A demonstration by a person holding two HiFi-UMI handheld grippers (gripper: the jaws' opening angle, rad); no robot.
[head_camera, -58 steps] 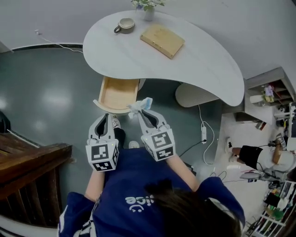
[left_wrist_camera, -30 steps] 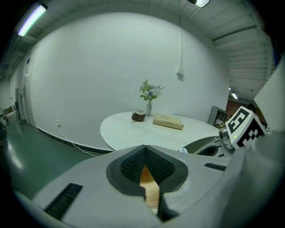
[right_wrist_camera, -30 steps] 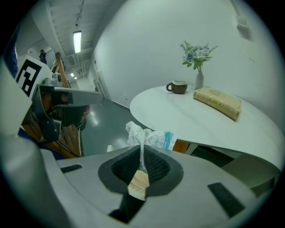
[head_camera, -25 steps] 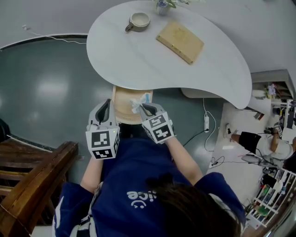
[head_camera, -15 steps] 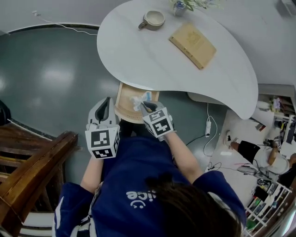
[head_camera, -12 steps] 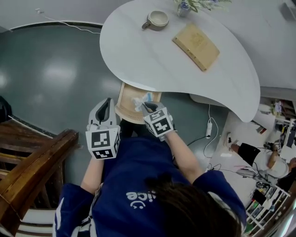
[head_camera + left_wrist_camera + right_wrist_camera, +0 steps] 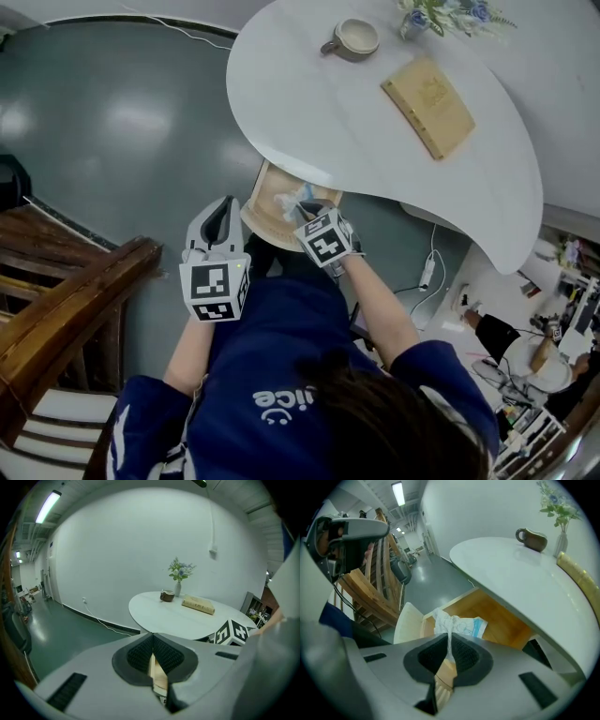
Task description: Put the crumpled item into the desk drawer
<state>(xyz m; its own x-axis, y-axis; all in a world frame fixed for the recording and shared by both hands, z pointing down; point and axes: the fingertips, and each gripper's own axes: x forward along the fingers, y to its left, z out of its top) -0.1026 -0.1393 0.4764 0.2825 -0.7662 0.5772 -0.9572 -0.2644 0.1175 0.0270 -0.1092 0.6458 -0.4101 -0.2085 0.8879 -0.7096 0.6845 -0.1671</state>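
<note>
The wad (image 7: pixel 458 623) clamped in the right hand-held gripper (image 7: pixel 449 637) could be dropped outside the drawer (image 7: pixel 501 620) if released too near its front, while the left hand-held gripper (image 7: pixel 152 637) is closed on nothing.

Upside-down white letters "ice" on the blue shirt (image 7: pixel 281 352), start cut off

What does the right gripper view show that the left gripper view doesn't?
Only the right gripper view shows the crumpled item, pinched in the right gripper at the open wooden drawer. Only the left gripper view shows the left gripper, shut and empty, and the right gripper's marker cube. Both show the white table, mug, flower vase and book.
</note>
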